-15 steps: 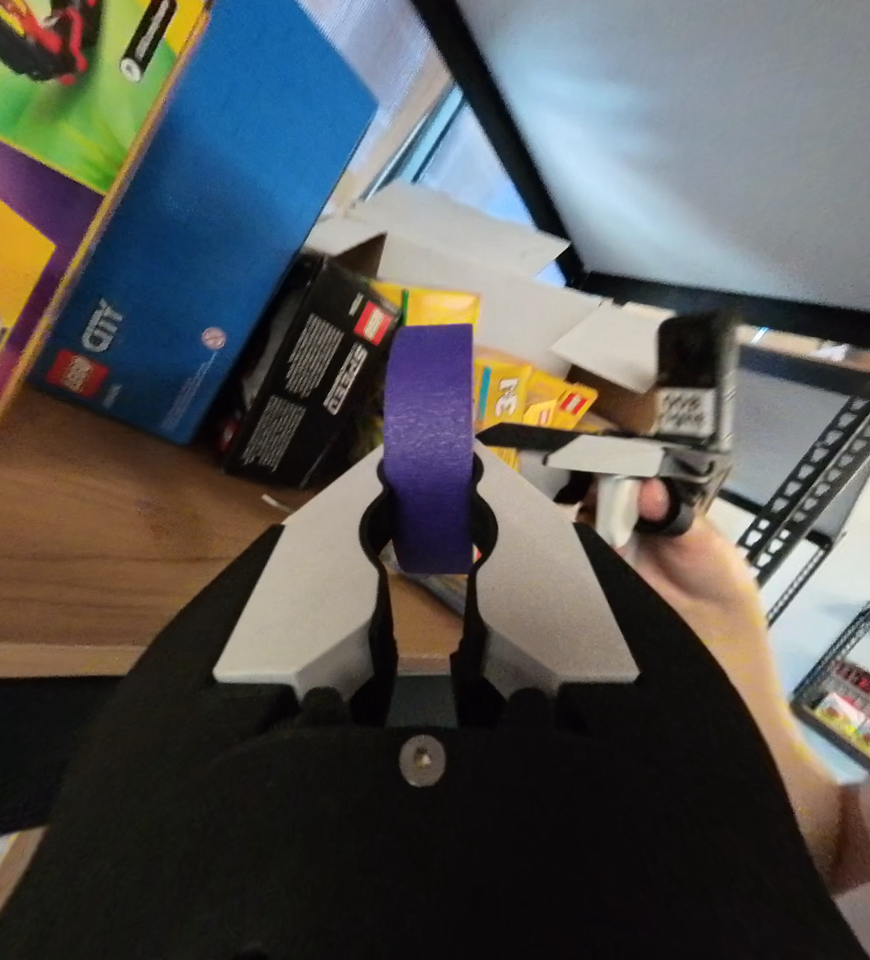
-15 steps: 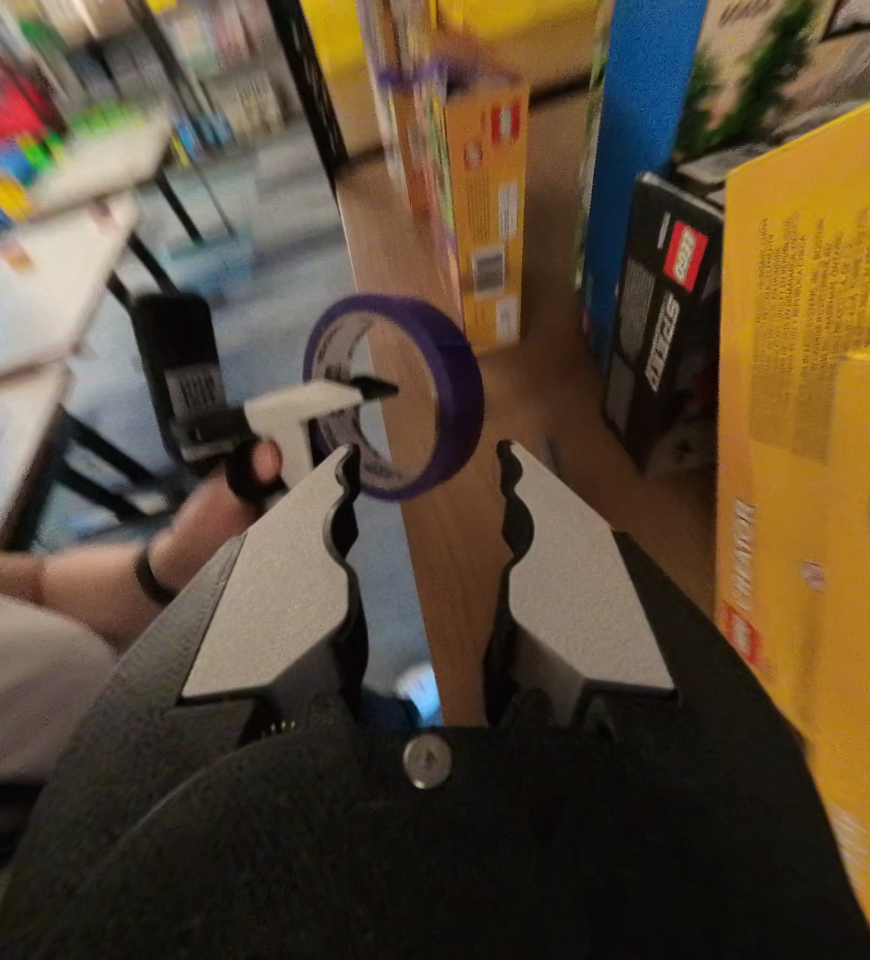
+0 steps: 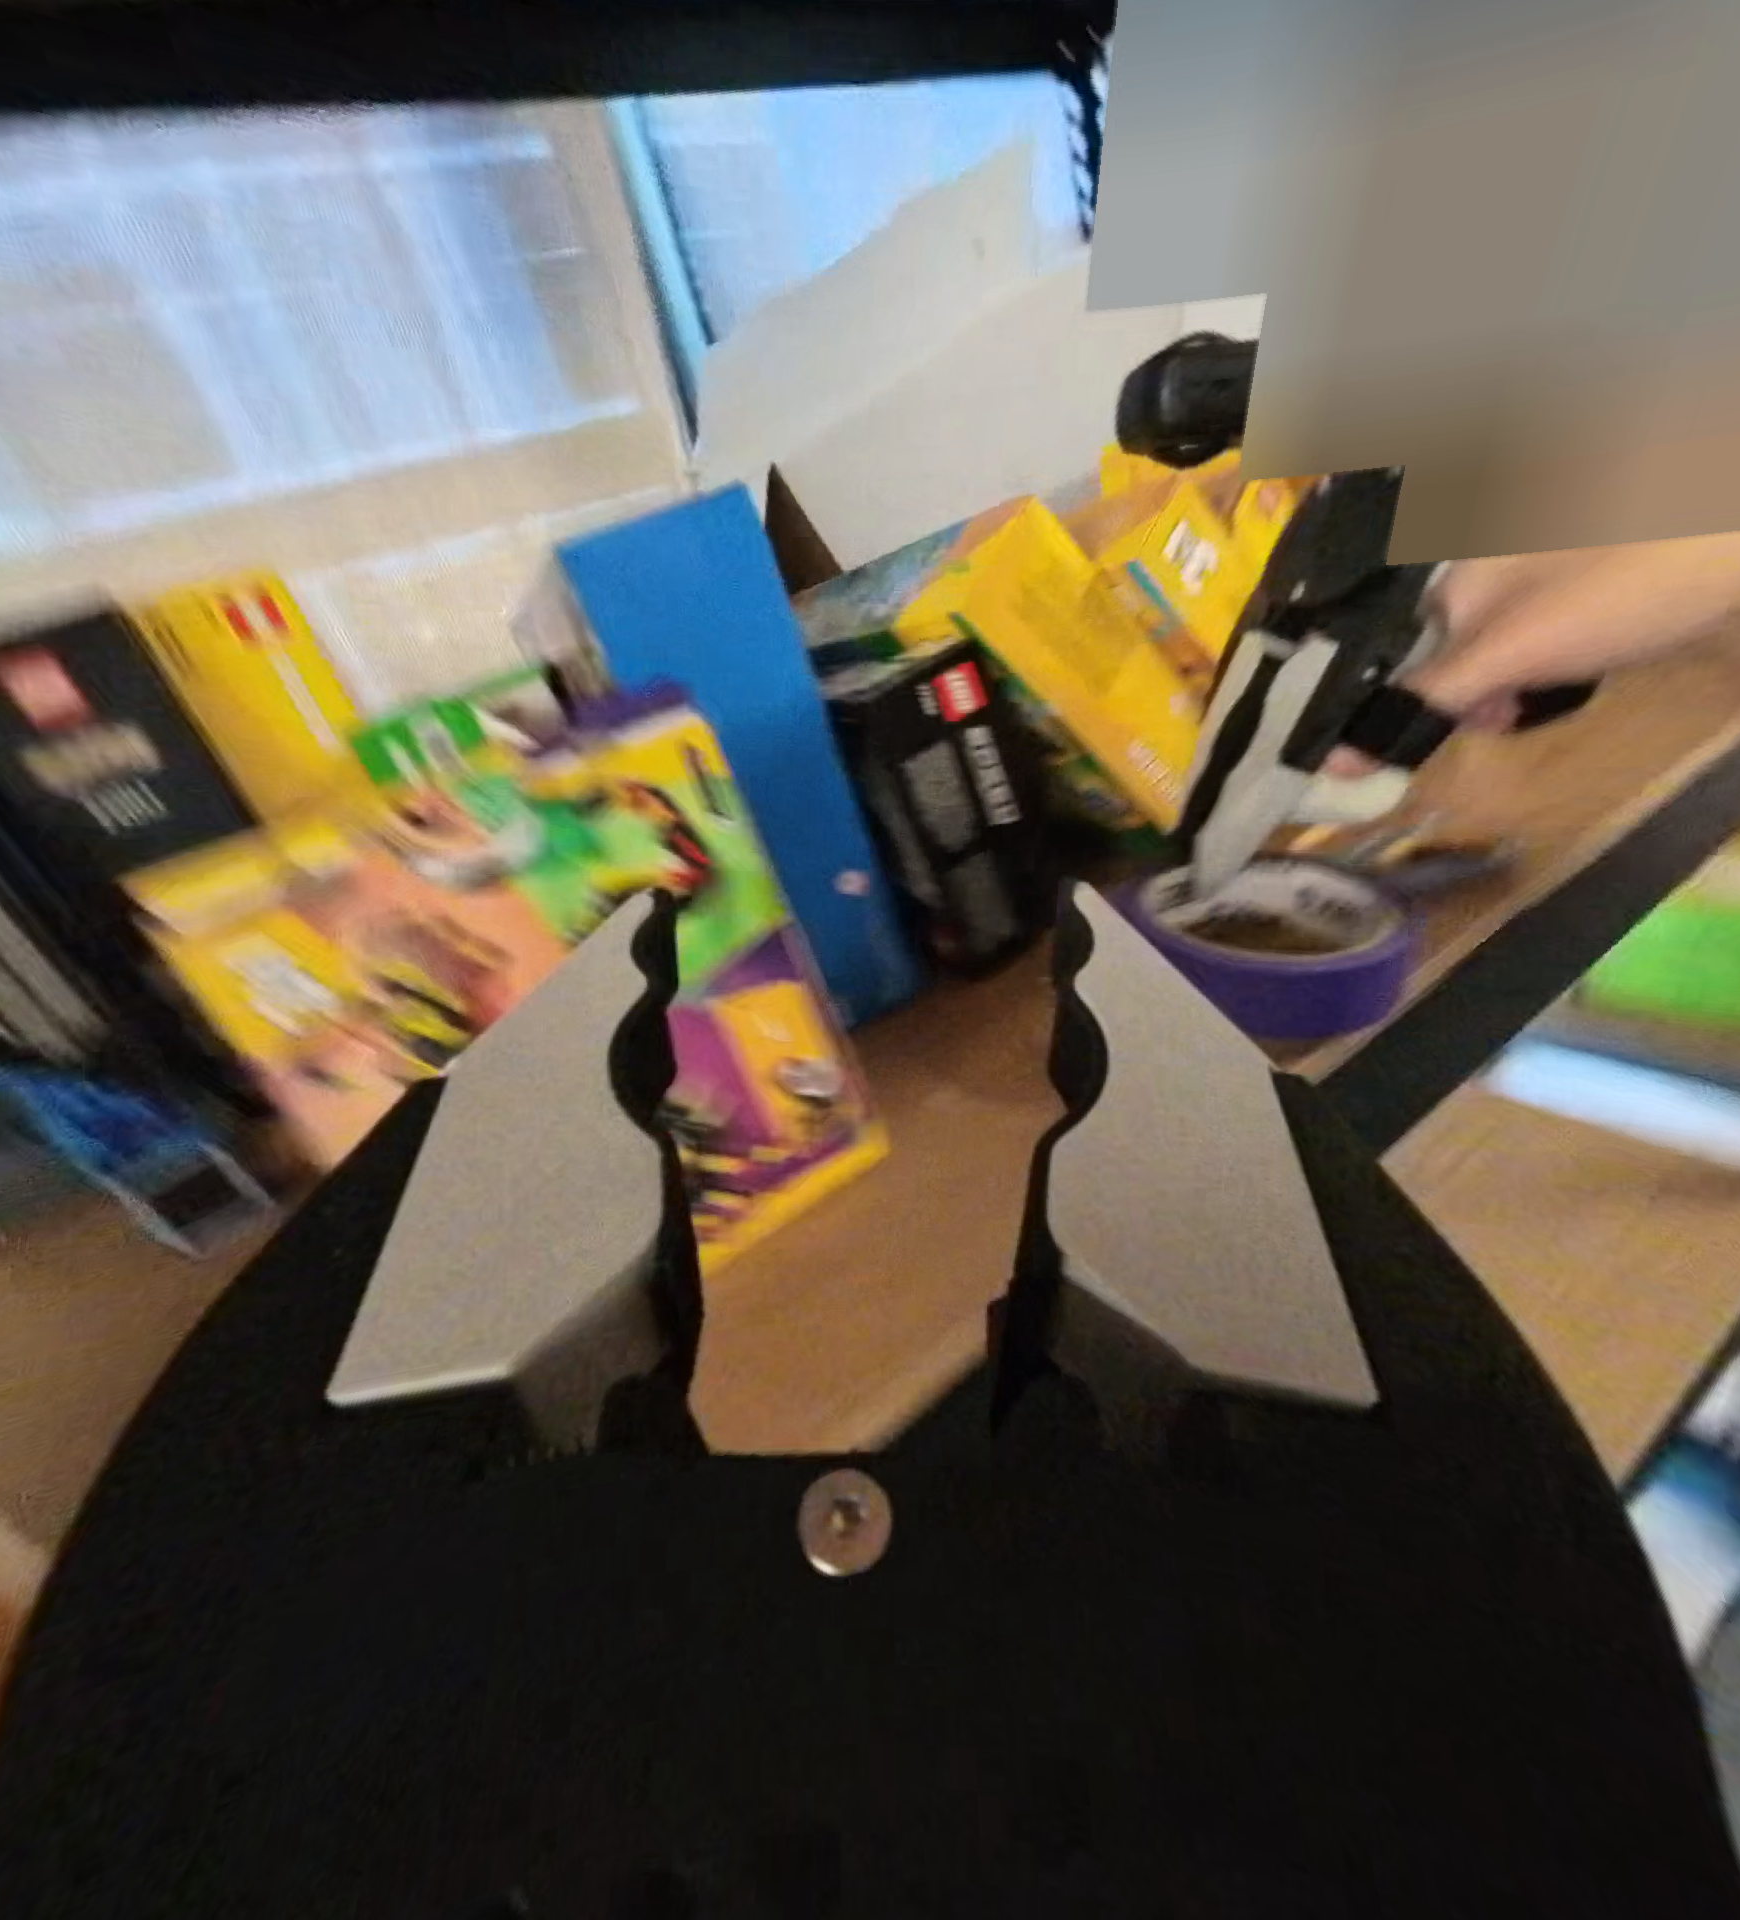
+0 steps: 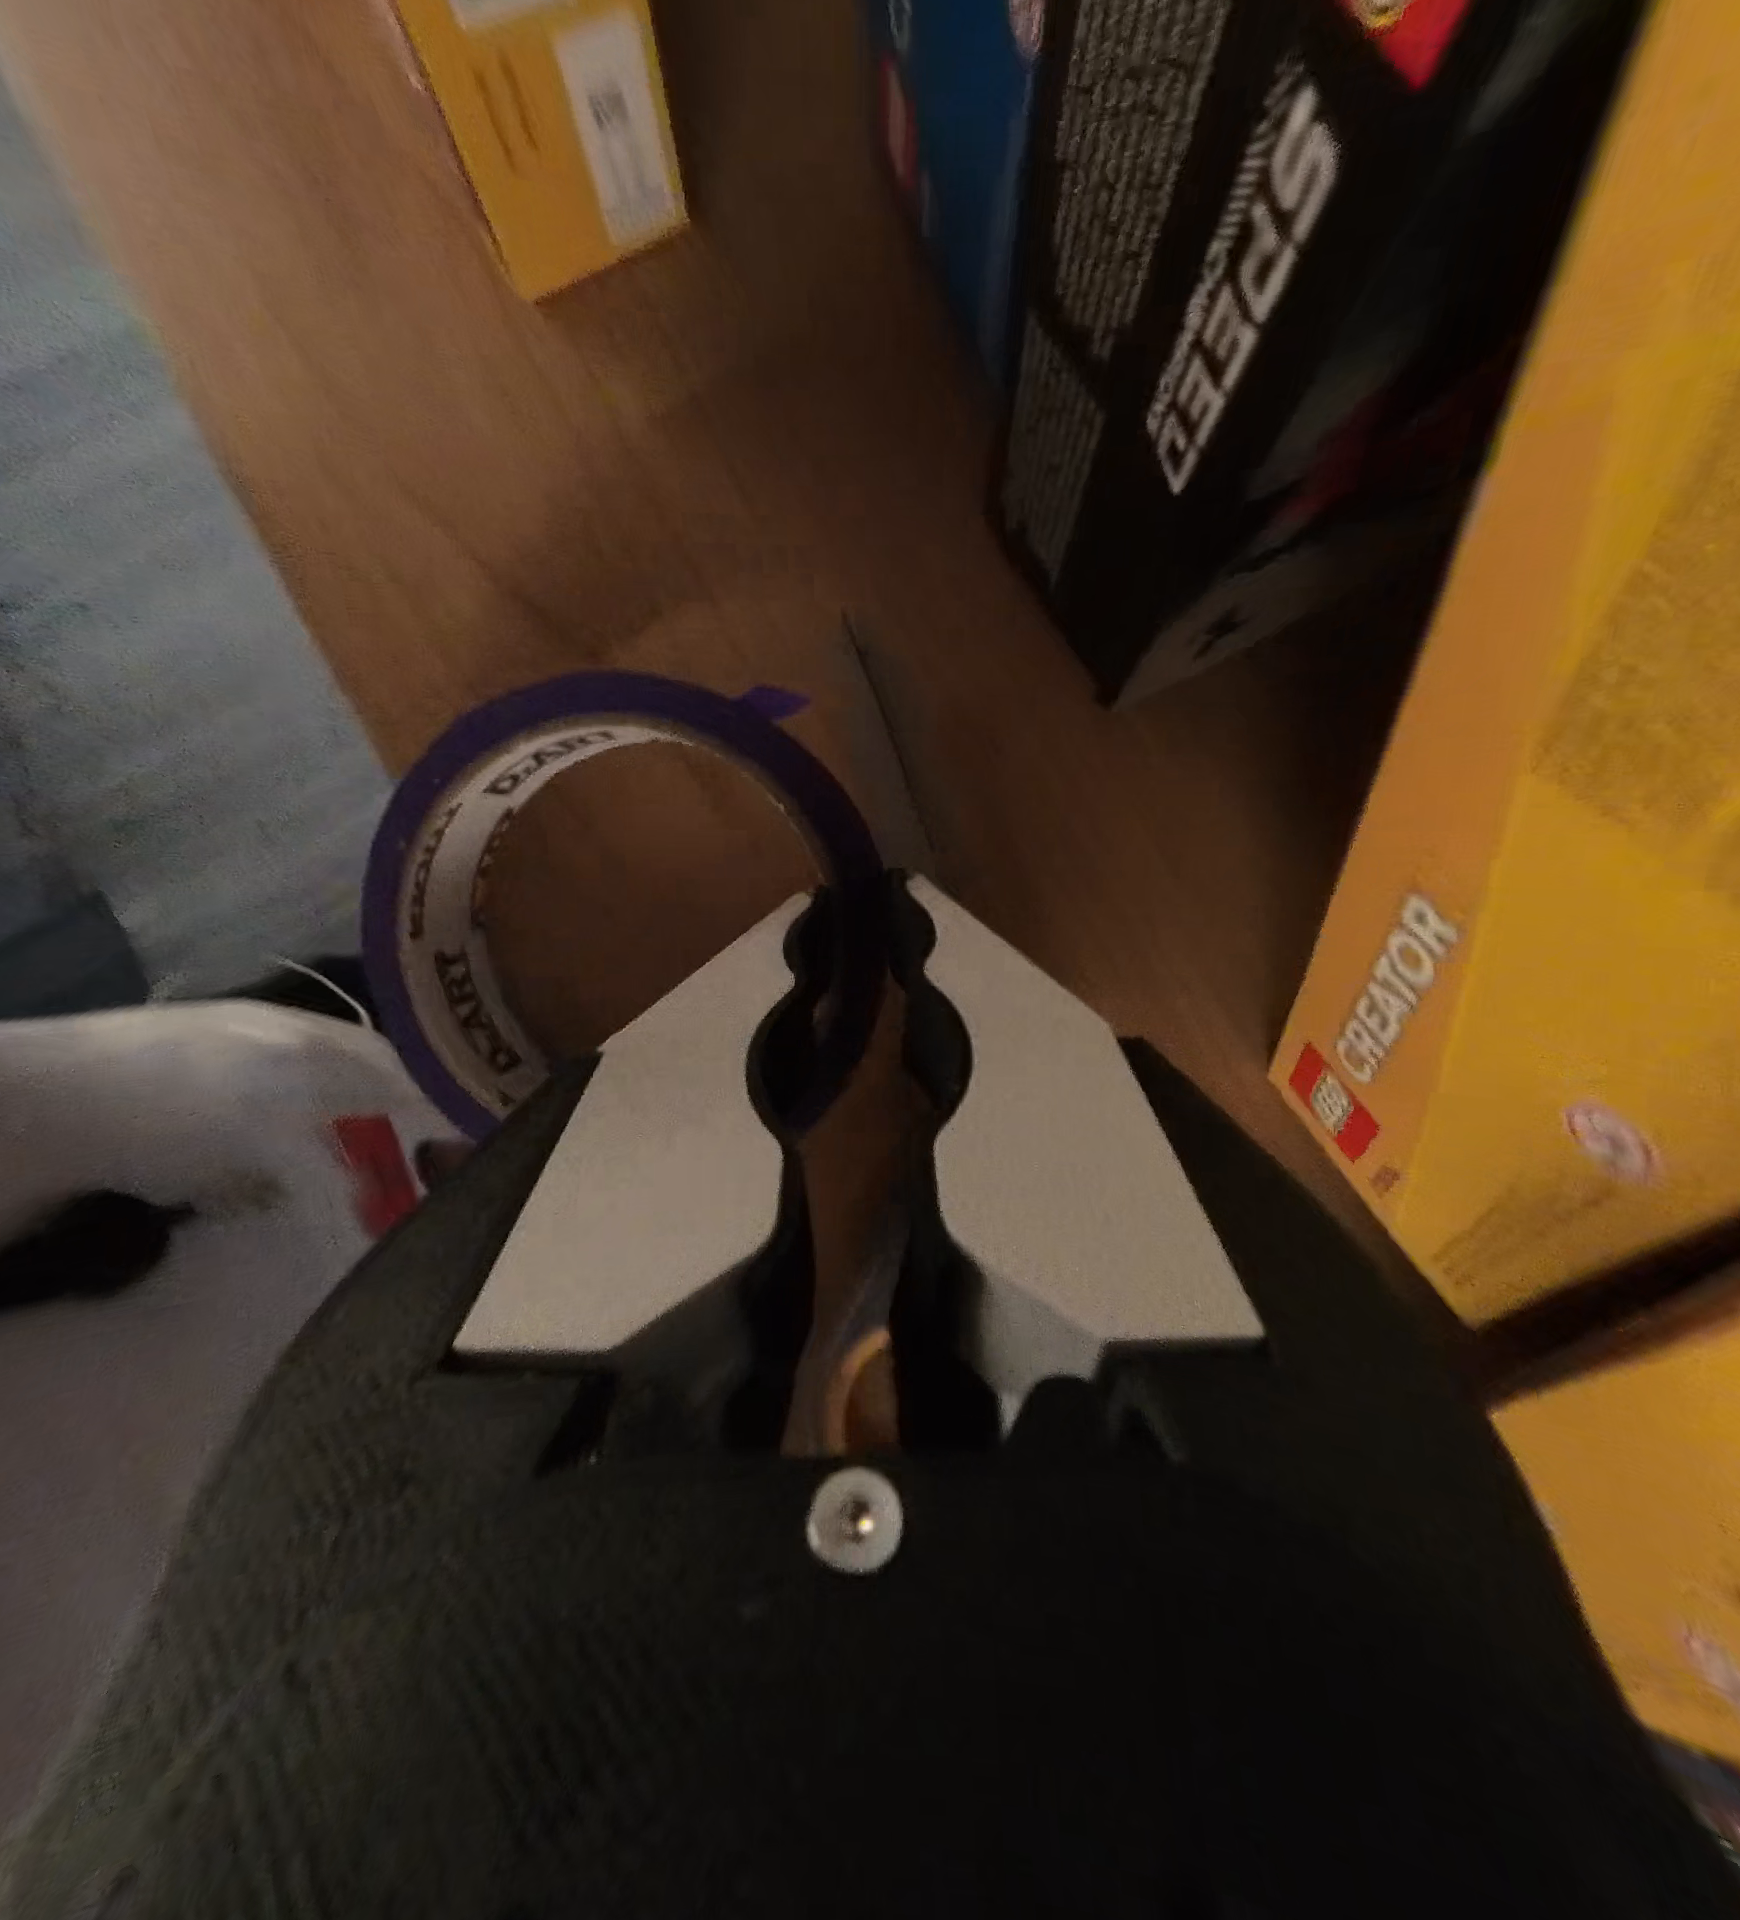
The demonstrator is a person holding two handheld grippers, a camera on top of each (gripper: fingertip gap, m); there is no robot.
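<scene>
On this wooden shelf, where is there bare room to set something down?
Bare wood lies along the front of the wooden shelf, between the purple tape roll and the tilted green-and-yellow box. The back is crowded: blue box, black box, yellow boxes.

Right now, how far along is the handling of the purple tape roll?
Looks done: the left tongs are open, empty and clear of the purple tape roll, which lies flat on the wooden shelf near its edge. In hand: the right tongs are shut on the roll's wall. Left: the roll is not yet released.
</scene>
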